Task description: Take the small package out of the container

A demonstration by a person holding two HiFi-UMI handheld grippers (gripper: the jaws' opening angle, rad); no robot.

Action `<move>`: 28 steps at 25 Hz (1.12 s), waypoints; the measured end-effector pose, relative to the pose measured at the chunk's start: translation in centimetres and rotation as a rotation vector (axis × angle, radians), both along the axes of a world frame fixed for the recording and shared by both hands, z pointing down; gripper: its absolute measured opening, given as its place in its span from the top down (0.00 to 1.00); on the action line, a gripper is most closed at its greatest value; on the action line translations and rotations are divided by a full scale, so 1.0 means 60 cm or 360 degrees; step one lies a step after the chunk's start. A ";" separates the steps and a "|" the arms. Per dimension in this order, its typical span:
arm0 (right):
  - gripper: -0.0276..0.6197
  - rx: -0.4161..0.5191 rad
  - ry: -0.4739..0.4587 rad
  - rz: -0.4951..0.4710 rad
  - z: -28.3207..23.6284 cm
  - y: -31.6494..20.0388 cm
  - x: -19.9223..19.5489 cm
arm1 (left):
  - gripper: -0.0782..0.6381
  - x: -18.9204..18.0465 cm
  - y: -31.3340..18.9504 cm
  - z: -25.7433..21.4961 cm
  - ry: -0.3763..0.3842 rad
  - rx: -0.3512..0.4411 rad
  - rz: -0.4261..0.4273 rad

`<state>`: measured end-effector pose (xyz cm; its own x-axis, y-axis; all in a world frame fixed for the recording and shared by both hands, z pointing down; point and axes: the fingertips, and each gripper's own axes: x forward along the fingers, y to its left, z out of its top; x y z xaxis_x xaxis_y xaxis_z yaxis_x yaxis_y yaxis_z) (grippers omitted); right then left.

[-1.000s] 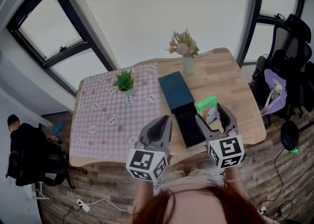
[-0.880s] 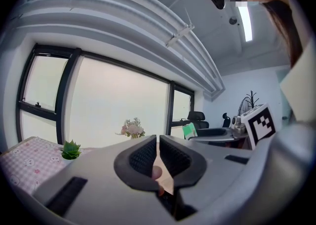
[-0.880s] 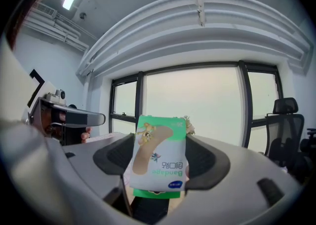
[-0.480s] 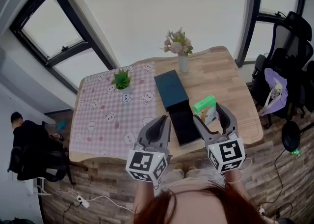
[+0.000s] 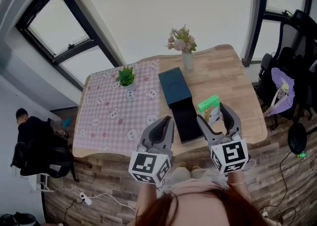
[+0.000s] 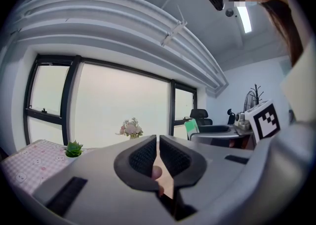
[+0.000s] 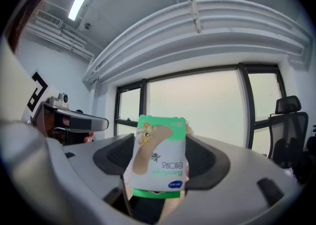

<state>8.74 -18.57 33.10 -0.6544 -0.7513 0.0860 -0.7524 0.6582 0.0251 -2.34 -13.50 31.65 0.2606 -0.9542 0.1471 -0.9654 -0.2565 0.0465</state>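
The ribbed pads [image 7: 203, 162] of the right gripper [image 7: 160, 172] are clamped on either side of the small bandage package [image 7: 159, 152], a green and white packet held upright with its upper half standing out past the jaw tips, a grip low enough to keep it from tipping. In the head view the package hangs in the air just right of the open black container [image 5: 187, 121], clear of its rim, so the lift out looks done. The left gripper [image 6: 158, 157] has its jaws drawn together to a thin slit with nothing between them; it idles beside the container's near left side, apparently unneeded. The dark teal lid [image 5: 174, 87] lies just beyond the container on the wooden table [image 5: 233, 81], leaving the opening free.
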 end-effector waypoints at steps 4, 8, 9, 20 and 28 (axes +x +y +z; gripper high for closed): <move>0.46 0.0007 -0.0010 0.0021 0.000 0.002 0.001 | 0.86 0.007 0.002 0.002 -0.0020 -0.0002 0.0029; 0.46 0.0001 -0.0013 0.0044 0.003 0.003 -0.010 | 0.86 -0.002 0.007 0.004 -0.0025 -0.0006 0.0061; 0.46 0.0007 -0.0007 0.0053 0.002 0.002 -0.014 | 0.86 -0.006 0.007 0.004 -0.0028 -0.0006 0.0069; 0.46 0.0057 0.0036 0.0139 -0.013 0.015 -0.067 | 0.86 -0.055 0.016 -0.017 -0.0054 0.0012 0.0164; 0.46 0.0098 0.0064 0.0177 -0.029 0.026 -0.090 | 0.86 -0.084 0.026 -0.022 -0.0062 0.0021 0.0209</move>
<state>3.35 -17.03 31.38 -0.5634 -0.8239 0.0618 -0.8184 0.5668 0.0947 -7.37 -11.96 30.32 0.3777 -0.9141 0.1472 -0.9245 -0.3812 0.0053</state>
